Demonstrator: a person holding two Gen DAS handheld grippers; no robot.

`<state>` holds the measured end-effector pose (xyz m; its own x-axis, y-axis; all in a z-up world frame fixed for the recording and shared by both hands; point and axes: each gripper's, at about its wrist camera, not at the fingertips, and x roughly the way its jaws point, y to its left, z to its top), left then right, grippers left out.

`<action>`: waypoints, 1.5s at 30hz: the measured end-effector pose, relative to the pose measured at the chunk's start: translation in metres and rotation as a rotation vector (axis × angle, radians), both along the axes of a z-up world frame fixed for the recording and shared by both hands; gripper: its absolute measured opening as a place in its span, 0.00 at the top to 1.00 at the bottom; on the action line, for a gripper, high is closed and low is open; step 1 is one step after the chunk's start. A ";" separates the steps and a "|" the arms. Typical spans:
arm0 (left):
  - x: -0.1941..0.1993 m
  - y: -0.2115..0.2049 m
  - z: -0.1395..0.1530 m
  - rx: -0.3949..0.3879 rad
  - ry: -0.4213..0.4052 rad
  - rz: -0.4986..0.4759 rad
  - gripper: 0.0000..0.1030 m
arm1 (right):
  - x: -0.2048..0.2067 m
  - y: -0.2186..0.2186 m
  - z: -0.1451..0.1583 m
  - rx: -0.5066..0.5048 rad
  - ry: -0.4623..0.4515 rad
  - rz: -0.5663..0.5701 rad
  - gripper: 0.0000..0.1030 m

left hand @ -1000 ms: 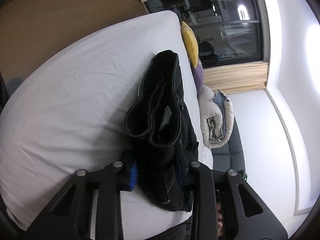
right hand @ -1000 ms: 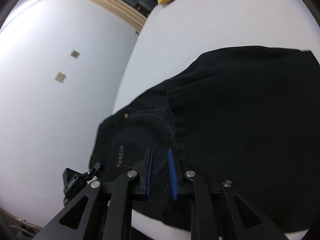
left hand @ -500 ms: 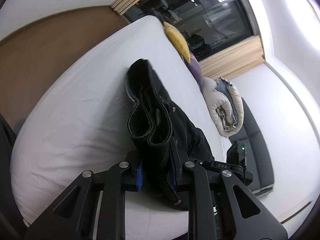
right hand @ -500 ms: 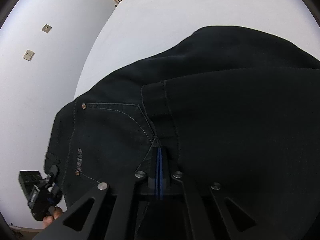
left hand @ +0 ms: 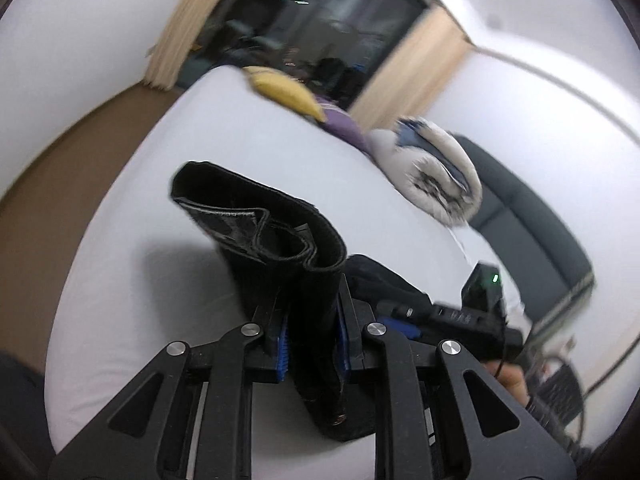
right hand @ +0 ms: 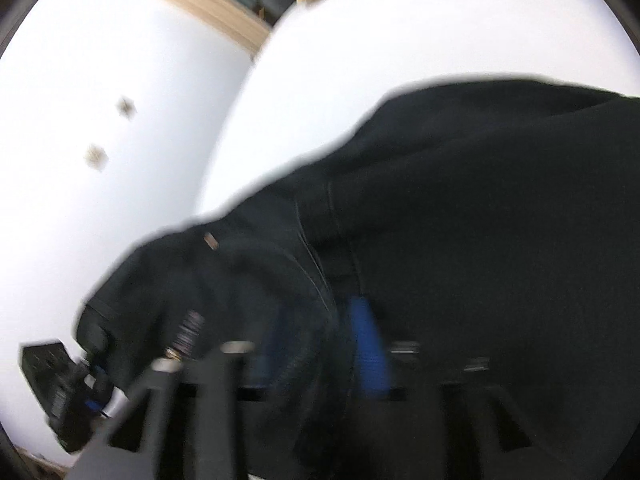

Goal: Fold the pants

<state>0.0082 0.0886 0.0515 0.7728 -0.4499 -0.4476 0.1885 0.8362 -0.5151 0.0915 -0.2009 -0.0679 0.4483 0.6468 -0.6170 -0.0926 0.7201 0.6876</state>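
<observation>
Here the left tongs (left hand: pixel 312 344) are clenched on a folded bundle of the black pants (left hand: pixel 280 256), the blue pads (left hand: pixel 282 344) pressing the cloth from either side. The gripped part stands up out of the tongs like a thick doubled roll, its stitched hems and layered edges showing at the top, and it is raised clear of the white bed (left hand: pixel 192 152), where its shadow falls on the sheet to the left. More of the dark cloth trails down below the tongs and off to the right. Beyond it, along the far side of the bed, lie a yellow pillow (left hand: pixel 286 90), a purple pillow (left hand: pixel 346 128) and a rolled grey-white duvet (left hand: pixel 436 176), with a dark window (left hand: pixel 316 28) behind them. At the right edge a hand (left hand: pixel 508 376) holds the other black device, a green light showing on it.

In the right wrist view the picture is smeared. The right tongs (right hand: pixel 320 344) are opening; their blue pads (right hand: pixel 366 344) stand apart, with a ridge of the pants (right hand: pixel 480 240) still lying between them, and the cloth does not look pinched. The pants spread wide and flat over the white bed (right hand: pixel 400 52) on this side, a pocket seam and a small rivet (right hand: pixel 210 241) visible near the waistband. A white wall (right hand: pixel 100 140) with two small marks fills the left of that view.
</observation>
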 end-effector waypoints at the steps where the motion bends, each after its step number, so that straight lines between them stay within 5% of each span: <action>1: 0.000 -0.012 0.006 0.026 -0.016 -0.025 0.83 | -0.005 -0.011 0.005 0.041 -0.025 -0.012 0.52; 8: 0.015 -0.129 0.015 0.250 -0.075 -0.269 0.83 | -0.013 -0.056 0.009 0.197 -0.005 0.036 0.50; 12: 0.017 -0.174 -0.014 0.353 -0.051 -0.367 0.83 | -0.006 -0.078 0.009 0.313 -0.013 0.065 0.24; 14: 0.018 -0.187 -0.028 0.388 -0.030 -0.393 0.83 | -0.007 -0.085 0.005 0.345 -0.004 0.066 0.19; 23: 0.008 -0.214 -0.048 0.485 -0.035 -0.425 0.83 | -0.005 -0.059 0.011 0.238 -0.015 0.168 0.16; 27: 0.004 -0.222 -0.060 0.498 -0.028 -0.448 0.83 | 0.001 -0.049 0.023 0.173 -0.032 0.202 0.27; 29: 0.003 -0.226 -0.064 0.502 -0.023 -0.461 0.83 | 0.002 -0.045 0.031 0.089 -0.053 0.226 0.46; 31: 0.005 -0.229 -0.065 0.498 -0.019 -0.471 0.83 | 0.002 -0.041 0.034 0.023 -0.051 0.249 0.79; 45: 0.022 -0.308 -0.058 0.498 -0.022 -0.639 0.83 | -0.005 -0.101 0.022 -0.082 -0.050 0.089 0.86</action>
<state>0.0297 -0.2195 -0.0062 0.4452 -0.5596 -0.6991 0.7130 0.6938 -0.1014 0.0867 -0.3023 -0.0461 0.4233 0.6339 -0.6473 -0.1914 0.7609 0.6199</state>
